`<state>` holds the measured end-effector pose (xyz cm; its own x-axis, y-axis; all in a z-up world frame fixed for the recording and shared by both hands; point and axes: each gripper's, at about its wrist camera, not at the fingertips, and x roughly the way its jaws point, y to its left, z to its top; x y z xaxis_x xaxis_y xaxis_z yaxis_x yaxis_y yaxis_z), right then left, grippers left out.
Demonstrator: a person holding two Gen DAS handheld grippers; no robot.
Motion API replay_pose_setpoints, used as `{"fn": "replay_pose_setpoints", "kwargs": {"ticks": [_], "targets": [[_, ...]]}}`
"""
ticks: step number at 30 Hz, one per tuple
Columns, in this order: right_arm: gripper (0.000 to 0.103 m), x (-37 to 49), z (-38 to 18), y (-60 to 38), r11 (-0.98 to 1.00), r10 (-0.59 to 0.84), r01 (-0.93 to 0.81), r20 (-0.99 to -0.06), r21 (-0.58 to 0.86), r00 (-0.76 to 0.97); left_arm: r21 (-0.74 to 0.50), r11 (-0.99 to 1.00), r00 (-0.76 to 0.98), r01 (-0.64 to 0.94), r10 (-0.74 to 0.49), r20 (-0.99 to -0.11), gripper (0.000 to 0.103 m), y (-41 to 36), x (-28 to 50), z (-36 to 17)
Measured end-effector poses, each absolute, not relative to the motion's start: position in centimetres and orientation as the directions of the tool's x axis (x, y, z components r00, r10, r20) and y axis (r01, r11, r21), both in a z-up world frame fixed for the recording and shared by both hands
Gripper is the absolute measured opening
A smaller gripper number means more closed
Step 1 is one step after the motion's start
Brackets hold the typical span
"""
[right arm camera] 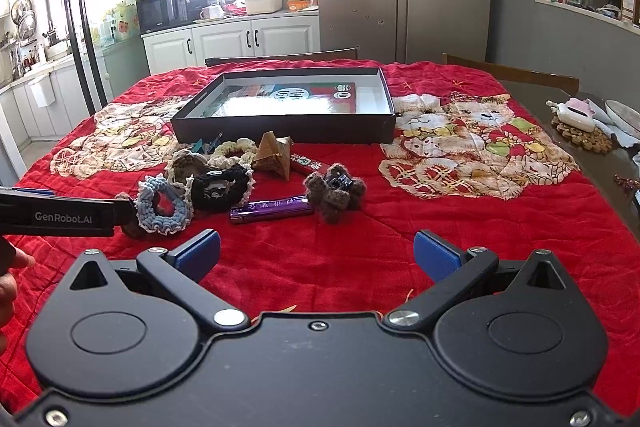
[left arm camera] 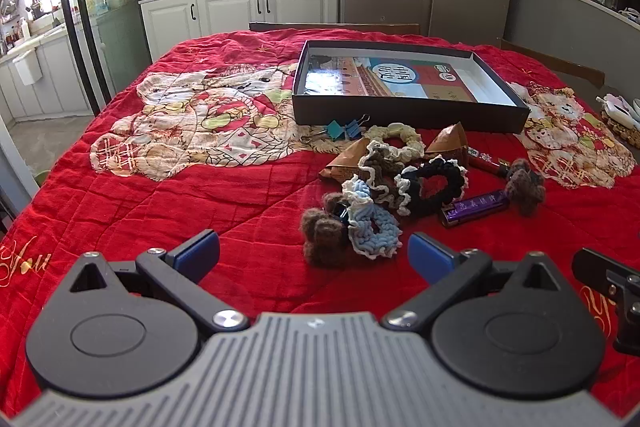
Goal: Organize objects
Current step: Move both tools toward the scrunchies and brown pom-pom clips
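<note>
Bare red quilt (right arm camera: 320, 267) open ahead of right gripper (right arm camera: 316, 253). Clutter of scrunchies (left arm camera: 400, 171), lighter (left arm camera: 476, 209) and clips (left arm camera: 344, 129) blocks the way to the black box (left arm camera: 400, 107). Left quilt half free; box interior open beside book (left arm camera: 392, 79).

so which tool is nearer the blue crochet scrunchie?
Left. The open left tool sits just short of the blue crochet scrunchie, which lies a little right of its gap. The open right tool is further right, with the scrunchie off to its left.

Both the left gripper (left arm camera: 314, 253) and right gripper (right arm camera: 317, 253) tilt downward, fingers spread wide, holding nothing.
</note>
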<state>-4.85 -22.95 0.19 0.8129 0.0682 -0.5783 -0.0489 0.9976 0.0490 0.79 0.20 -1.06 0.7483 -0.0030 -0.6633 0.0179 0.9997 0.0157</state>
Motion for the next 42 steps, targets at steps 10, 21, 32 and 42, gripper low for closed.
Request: {"fn": "replay_pose_setpoints", "kwargs": {"ticks": [10,21,32,42], "targets": [[0.103,-4.6,0.0,-23.0,0.998,0.065,-0.045,-0.583,0.049,0.810,0.013,1.000,0.743,0.023,-0.009,-0.669,0.103,0.3,1.0,-1.3],[0.103,-4.2,-0.3,-23.1,0.998,0.067,-0.049,-0.589,0.047,0.805,0.006,1.000,0.733,0.028,-0.016,-0.680,0.103,0.9,1.5,-1.8],[0.085,-2.2,-0.3,-23.2,0.995,0.075,-0.100,-0.576,-0.012,0.814,-0.060,0.993,0.730,0.101,-0.115,-0.674,0.103,2.6,2.2,-2.3],[0.062,1.4,-1.5,-23.6,0.989,0.087,-0.141,-0.566,-0.052,0.820,-0.173,0.952,0.670,0.251,-0.300,-0.679,0.076,2.0,2.2,-3.1]]}}
